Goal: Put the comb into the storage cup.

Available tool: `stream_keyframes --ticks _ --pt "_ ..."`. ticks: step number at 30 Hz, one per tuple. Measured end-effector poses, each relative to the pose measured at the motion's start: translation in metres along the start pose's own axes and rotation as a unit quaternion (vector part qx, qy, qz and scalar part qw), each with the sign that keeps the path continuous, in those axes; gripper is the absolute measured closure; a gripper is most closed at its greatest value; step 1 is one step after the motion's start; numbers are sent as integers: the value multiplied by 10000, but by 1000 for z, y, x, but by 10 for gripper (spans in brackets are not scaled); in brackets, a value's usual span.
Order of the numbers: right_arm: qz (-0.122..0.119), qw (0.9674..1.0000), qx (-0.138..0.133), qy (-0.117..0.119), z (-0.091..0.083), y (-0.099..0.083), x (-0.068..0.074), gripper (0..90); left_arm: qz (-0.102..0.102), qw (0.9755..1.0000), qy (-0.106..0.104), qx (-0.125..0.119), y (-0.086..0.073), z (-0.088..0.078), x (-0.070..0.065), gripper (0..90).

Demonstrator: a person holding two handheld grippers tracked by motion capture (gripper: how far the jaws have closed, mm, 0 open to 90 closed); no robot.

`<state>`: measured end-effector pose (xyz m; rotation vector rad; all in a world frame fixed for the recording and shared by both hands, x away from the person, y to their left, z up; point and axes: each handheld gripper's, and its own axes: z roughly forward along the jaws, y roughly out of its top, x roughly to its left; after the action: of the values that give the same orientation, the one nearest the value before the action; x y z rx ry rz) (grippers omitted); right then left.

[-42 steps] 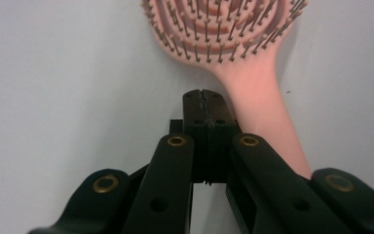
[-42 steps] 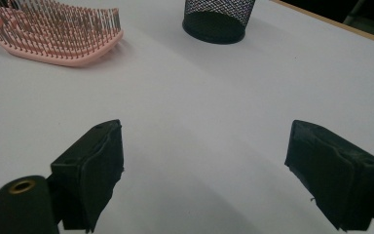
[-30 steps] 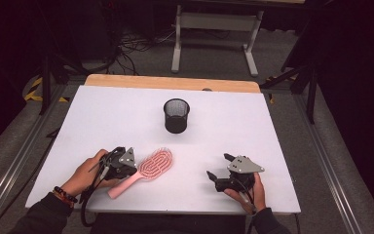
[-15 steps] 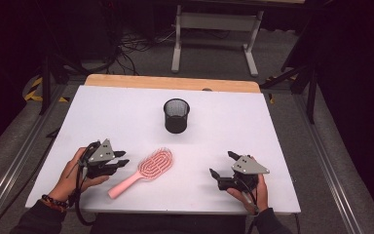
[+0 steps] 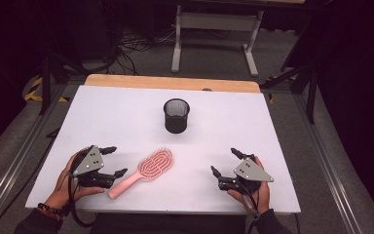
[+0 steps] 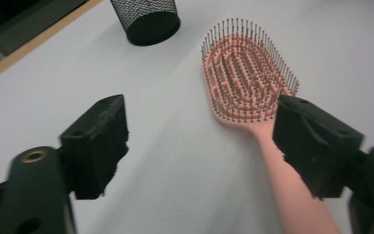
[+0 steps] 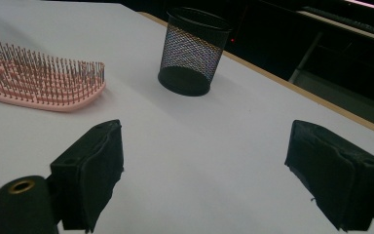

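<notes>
A pink hairbrush (image 5: 155, 164) lies bristles up on the white table (image 5: 102, 117), its handle pointing toward the near edge. My left gripper (image 5: 117, 160) rests just left of the handle. Its jaws have just been opening and now stand wide, with no pad on the brush. In the left gripper view the brush (image 6: 247, 78) lies ahead, its handle running past the right-hand jaw, and the left gripper (image 6: 202, 131) has bare table between its pads. My right gripper (image 5: 223, 161) sits open at the near right, empty (image 7: 204, 165).
A black mesh cup (image 5: 176, 115) stands upright at the table's middle, beyond the brush; it is also ahead in both gripper views (image 6: 148, 19) (image 7: 190, 53). A wooden strip (image 5: 175, 83) edges the far side. The brush head (image 7: 39, 80) lies left of the right gripper.
My left gripper has drawn back to the left, away from the brush handle, and its jaws have opened. The brush lies where it was. The right gripper has hardly moved.
</notes>
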<state>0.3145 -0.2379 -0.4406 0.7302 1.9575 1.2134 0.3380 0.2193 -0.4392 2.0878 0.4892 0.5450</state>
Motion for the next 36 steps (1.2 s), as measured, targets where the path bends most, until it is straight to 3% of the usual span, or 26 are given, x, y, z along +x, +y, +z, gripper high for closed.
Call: stream_keyframes --ticks 1,4,7,13,15,17,19,20,21,23,29,34,35,36 --pt "-11 10000 22 17 0 0 0 141 -148 9999 -31 50 -2 0 -1 110" --pt "-17 10000 60 41 1 -1 0 139 -274 9994 117 149 -3 0 -4 108" --pt "1 9999 98 78 2 -1 -1 138 -339 9989 89 320 -3 1 -7 81" --pt "16 9997 165 156 4 -1 0 138 -676 9953 -150 671 1 9 -7 80" --pt "19 9997 180 176 4 -1 0 138 -672 9942 -147 823 3 13 -8 80" --pt "13 9996 198 208 4 -1 0 138 -582 9919 -358 1071 8 21 -9 99" --pt "1 9995 210 235 4 0 0 138 -576 9904 -389 1191 10 24 -9 130" --pt "2 9994 223 256 5 -1 0 138 -679 9864 -354 1455 15 31 -8 131" --pt "-4 9993 241 269 5 -1 1 138 -674 9838 -421 1607 17 33 -8 132" --pt "-8 9993 262 274 6 -1 1 139 -680 9828 -377 1673 19 36 -8 145" --pt "11 9987 363 368 8 -3 0 140 -722 9698 -524 2270 29 53 -10 169" --pt "-8 9987 392 325 8 -3 0 153 -448 9614 -733 2614 36 66 -16 270" --pt "-31 9991 382 194 8 -3 0 158 -389 9571 -819 2751 37 68 -16 307" --pt "28 9993 359 134 7 -3 -1 163 -433 9548 -861 2812 37 71 -16 347"
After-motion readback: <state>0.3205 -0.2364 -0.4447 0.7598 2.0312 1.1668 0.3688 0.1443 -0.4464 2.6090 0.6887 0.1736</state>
